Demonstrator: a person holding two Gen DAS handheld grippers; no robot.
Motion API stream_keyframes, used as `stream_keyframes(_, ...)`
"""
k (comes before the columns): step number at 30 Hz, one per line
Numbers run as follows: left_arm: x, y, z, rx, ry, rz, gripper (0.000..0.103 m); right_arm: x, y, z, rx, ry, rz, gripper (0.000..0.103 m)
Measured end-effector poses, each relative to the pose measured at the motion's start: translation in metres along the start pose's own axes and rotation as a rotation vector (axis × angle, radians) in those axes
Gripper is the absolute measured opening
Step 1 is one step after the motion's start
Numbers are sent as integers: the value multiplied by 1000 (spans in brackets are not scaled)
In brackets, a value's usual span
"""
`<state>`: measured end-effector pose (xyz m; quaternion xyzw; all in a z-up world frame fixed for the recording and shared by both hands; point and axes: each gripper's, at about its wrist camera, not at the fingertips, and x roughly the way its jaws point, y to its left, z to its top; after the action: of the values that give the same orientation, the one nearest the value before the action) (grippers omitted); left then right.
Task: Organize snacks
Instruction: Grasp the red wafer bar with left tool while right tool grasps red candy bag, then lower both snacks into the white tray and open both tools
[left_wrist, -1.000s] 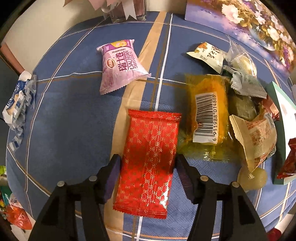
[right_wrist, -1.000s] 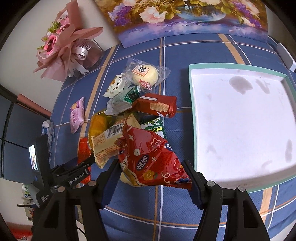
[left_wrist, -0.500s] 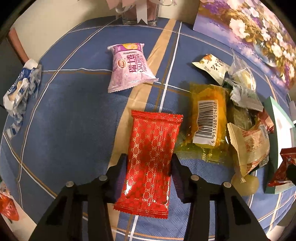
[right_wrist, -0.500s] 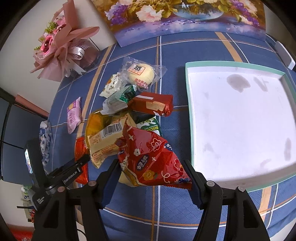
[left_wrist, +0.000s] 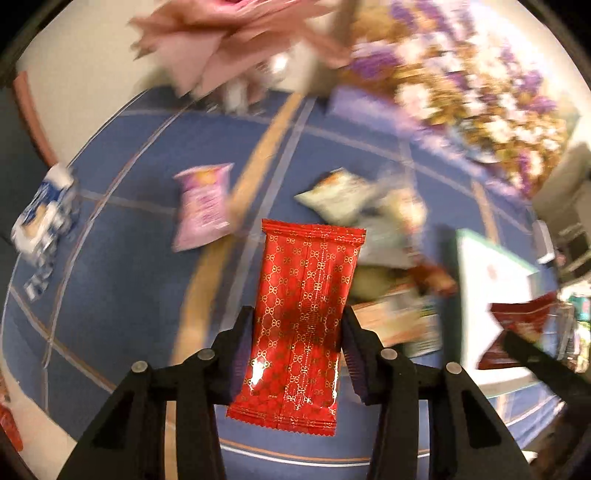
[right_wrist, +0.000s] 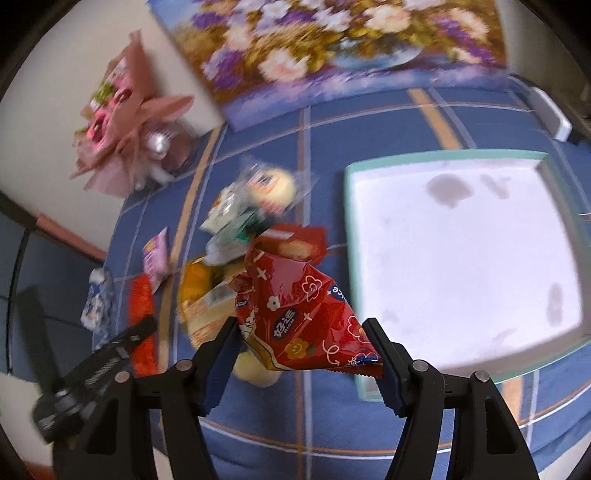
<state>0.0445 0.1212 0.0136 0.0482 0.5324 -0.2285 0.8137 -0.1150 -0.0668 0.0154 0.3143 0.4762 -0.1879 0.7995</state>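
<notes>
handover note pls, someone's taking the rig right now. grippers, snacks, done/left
Left gripper: shut on the red gold-patterned packet, clear of the cloth.
Right gripper: shut on the red flower-print bag, beside the tray.
White tray: nothing in it yet.
Snack pile on the blue tablecloth beside the tray; pink packet lies apart from it.
Done: two snacks picked up.
Left: probably place both in the tray, then the pile and pink packet.

Two steep wrist views, shared tablecloth (left_wrist: 110, 295)
</notes>
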Motion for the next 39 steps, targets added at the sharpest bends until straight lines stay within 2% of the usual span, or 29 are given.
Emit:
stream_keyframes(8,-14,-118,5,156,-8,-136,47,-17,-83,14,212,-44,-132,69)
stream_keyframes(14,1,-192,-6,228,15,-208,47,-27,-132,17,338,-63,-194,69)
stream_keyframes(16,10,-211,-8,245,19,-207,47,-26,-145,18,366,-59,-204,69)
stream_keyframes(21,36,-233,-13,261,27,-191,47,-24,-167,27,407,-61,-247,69)
stream_keyframes(26,62,-243,-13,269,51,-149,48,-20,-173,37,402,-66,-277,69)
stream_keyframes(36,87,-253,-5,257,62,-123,48,-6,-184,54,399,-60,-299,70)
stream_keyframes(39,87,-254,-6,261,61,-119,58,-4,-187,54,400,-55,-308,71)
